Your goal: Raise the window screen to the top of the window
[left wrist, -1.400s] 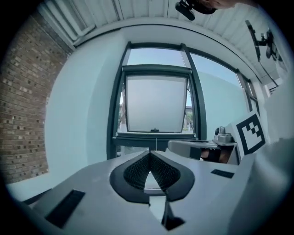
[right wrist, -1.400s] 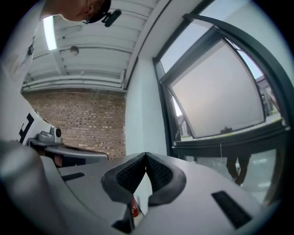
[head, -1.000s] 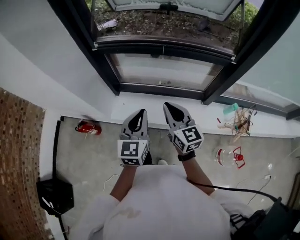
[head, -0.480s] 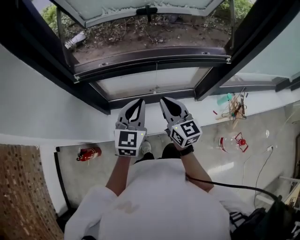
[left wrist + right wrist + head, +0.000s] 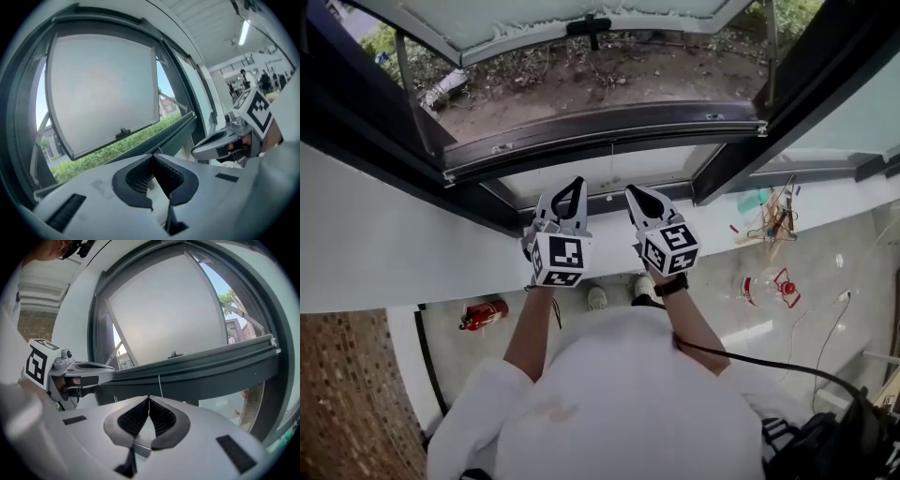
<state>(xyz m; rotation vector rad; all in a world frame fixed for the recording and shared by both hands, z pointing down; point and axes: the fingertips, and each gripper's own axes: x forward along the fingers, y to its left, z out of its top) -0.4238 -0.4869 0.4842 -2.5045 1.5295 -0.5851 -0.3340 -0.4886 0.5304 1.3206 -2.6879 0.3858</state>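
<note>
Got left gripper (image 5: 575,187) and right gripper (image 5: 634,194), two total, both pinched together empty, facing one open window (image 5: 609,127).

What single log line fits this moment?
left claw: shut, empty | right claw: shut, empty | position: side by side, facing window frame | contact: none

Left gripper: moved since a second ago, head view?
Yes. The left gripper has gone forward: a second ago it was level with the red extinguisher; it now reaches over the lower frame bar.
</note>
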